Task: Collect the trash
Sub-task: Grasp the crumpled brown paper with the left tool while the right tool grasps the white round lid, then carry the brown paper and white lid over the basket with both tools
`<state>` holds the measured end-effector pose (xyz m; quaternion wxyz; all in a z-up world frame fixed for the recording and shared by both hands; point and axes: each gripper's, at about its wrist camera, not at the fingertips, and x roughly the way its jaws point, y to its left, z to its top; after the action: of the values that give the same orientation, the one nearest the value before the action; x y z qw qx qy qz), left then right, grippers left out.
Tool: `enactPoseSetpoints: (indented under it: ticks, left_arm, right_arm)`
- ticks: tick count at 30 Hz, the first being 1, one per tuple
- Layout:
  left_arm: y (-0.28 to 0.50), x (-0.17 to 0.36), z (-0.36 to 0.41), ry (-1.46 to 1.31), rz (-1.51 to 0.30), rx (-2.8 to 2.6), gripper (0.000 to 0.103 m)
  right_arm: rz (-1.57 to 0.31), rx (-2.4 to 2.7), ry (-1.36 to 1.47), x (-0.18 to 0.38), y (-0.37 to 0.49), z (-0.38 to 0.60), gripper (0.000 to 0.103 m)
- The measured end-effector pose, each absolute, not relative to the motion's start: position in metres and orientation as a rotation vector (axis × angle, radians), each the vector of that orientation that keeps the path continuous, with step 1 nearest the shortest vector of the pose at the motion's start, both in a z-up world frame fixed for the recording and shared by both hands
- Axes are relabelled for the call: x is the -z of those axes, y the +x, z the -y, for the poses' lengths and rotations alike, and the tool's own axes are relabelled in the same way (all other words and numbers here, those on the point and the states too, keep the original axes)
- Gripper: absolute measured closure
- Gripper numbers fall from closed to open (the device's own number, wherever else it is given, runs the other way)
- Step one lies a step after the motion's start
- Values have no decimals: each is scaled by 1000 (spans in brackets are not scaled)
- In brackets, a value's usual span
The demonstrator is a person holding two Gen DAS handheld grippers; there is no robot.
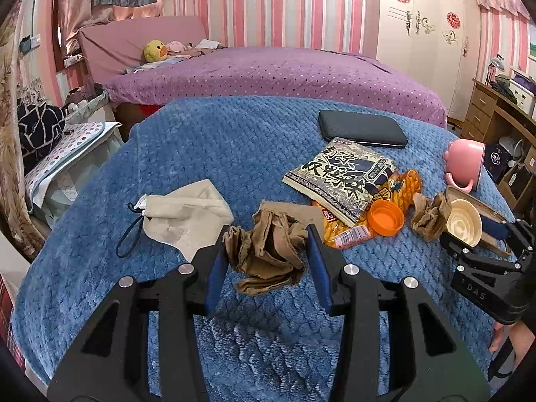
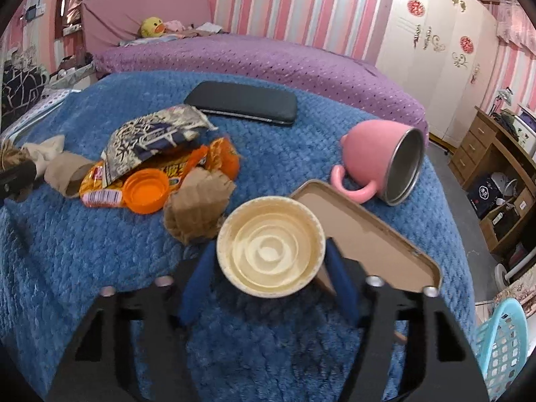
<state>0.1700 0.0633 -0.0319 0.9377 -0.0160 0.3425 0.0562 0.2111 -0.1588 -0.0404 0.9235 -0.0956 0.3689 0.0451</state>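
From the left wrist view, your left tool is clenched around a crumpled brown paper wad; the blue pads sit against both of its sides, which suits something this light and springy. The wad looks raised a little off the blue blanket covering the bench, though I cannot say for sure. The other trash lies in a loose heap further right: a printed snack bag over an orange wrapper, an orange cap and a second brown paper wad. The beige pouch and dark case sit apart from that heap and probably are not trash.

From the right wrist view, your right tool has a cream paper cup between its fingers, mouth toward the camera. The blue pads flank the cup, but I cannot tell whether they press on it yet. The cup sits just beside the brown tray, with the tipped pink mug beyond. A light-blue basket shows off the bench at lower right, likely where the trash goes.
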Motion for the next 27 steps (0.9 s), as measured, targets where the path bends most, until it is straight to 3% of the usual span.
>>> enactPoseSetpoints:
  ticks: [27]
  left_arm:
    - [157,26,-1,0,-660,-11,60]
  right_arm:
    - [-656,-44,-120,-1,136,256,42]
